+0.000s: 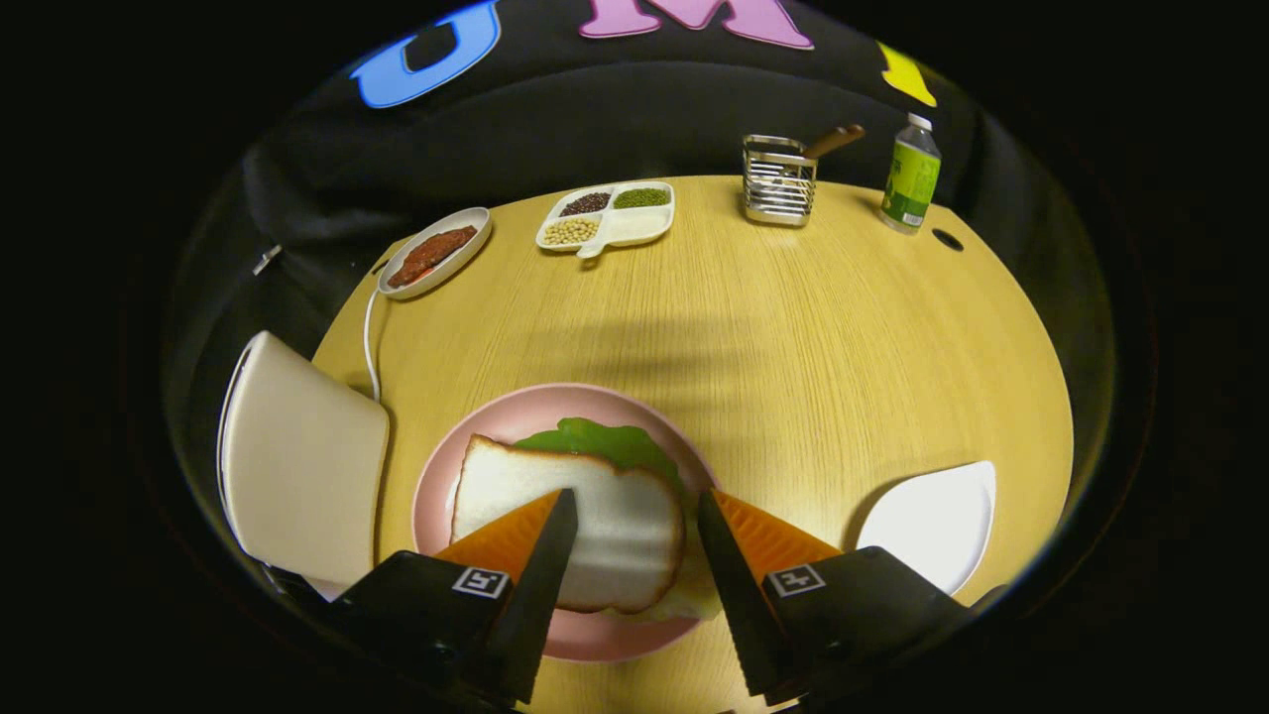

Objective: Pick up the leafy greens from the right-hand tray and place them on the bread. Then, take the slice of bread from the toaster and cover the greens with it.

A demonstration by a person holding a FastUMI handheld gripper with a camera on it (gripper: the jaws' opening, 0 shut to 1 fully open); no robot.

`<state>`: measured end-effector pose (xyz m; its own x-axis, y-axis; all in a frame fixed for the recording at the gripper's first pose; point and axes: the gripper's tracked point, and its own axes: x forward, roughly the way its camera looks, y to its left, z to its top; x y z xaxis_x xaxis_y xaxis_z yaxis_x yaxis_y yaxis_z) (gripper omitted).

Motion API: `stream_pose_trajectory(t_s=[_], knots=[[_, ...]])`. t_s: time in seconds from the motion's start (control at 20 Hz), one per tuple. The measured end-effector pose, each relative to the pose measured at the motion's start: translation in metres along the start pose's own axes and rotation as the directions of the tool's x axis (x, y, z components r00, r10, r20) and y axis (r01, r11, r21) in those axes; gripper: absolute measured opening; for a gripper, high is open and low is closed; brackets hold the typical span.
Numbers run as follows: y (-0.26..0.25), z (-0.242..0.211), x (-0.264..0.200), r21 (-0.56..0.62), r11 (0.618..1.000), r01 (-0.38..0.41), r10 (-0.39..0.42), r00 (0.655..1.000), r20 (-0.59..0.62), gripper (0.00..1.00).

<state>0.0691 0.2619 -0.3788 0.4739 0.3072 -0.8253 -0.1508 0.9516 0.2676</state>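
Observation:
On a pink plate [516, 416] lies a slice of bread [615, 535] with a brown crust, flat on top of the leafy greens [605, 441]. The greens stick out from under the slice on its far side. A paler layer shows under the slice's near right edge. My gripper [634, 501] hovers above the plate, open, its two fingers spread on either side of the slice with nothing held between them. Left of the plate stands the white toaster [297, 466]. The white tray [937, 521] to the right of the plate has nothing on it.
At the round wooden table's far side stand an oval dish of red sauce [436, 253], a divided dish of beans [607, 216], a wire utensil holder [780, 178] with a wooden handle, and a green-labelled bottle [910, 177]. A white cord [369, 337] runs from the toaster.

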Motion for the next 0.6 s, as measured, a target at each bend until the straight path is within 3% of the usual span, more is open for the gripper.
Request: stream_pose_trajectory(t_s=[0.2,0.6], knots=[[0.002,0.009,-0.015,-0.08,0.997,0.01,-0.005,0.998,0.067,1.0],[0.011,0.024,-0.079,-0.065,0.997,-0.046,0.057,0.982,0.18,1.0]])
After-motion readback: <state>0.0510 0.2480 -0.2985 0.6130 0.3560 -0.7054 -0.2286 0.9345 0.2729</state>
